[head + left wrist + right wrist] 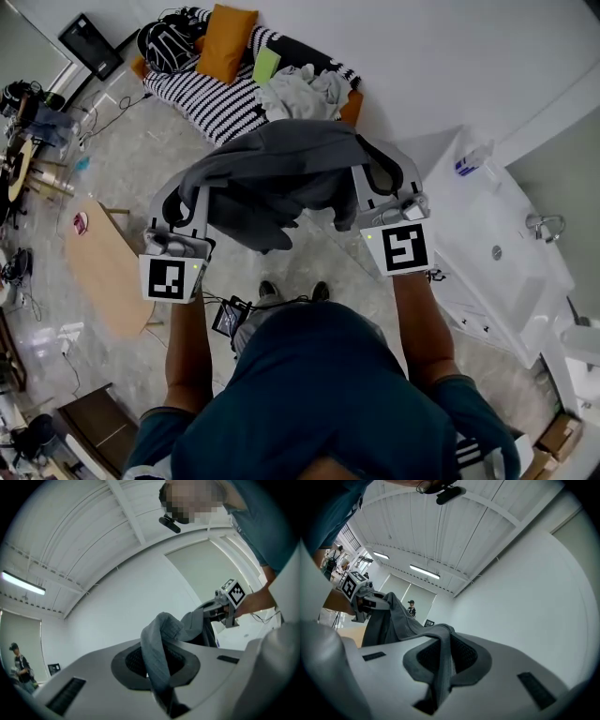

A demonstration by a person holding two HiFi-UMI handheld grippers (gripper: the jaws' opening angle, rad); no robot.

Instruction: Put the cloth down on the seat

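Observation:
A dark grey cloth (281, 173) hangs stretched between my two grippers, held up in front of the person. My left gripper (186, 195) is shut on the cloth's left edge, and its own view shows the cloth (157, 644) pinched between the jaws. My right gripper (373, 171) is shut on the right edge, with a fold of cloth (440, 658) running through its jaws. Each gripper shows in the other's view: the right gripper (228, 603) and the left gripper (358, 595). The seat, a sofa with a black-and-white striped cover (211, 101), lies ahead beyond the cloth.
On the sofa lie an orange cushion (228, 39), a green item (266, 66) and a heap of pale clothes (302, 92). A wooden table (103, 267) stands to the left and a white sink counter (492, 248) to the right. A person (411, 607) stands far off.

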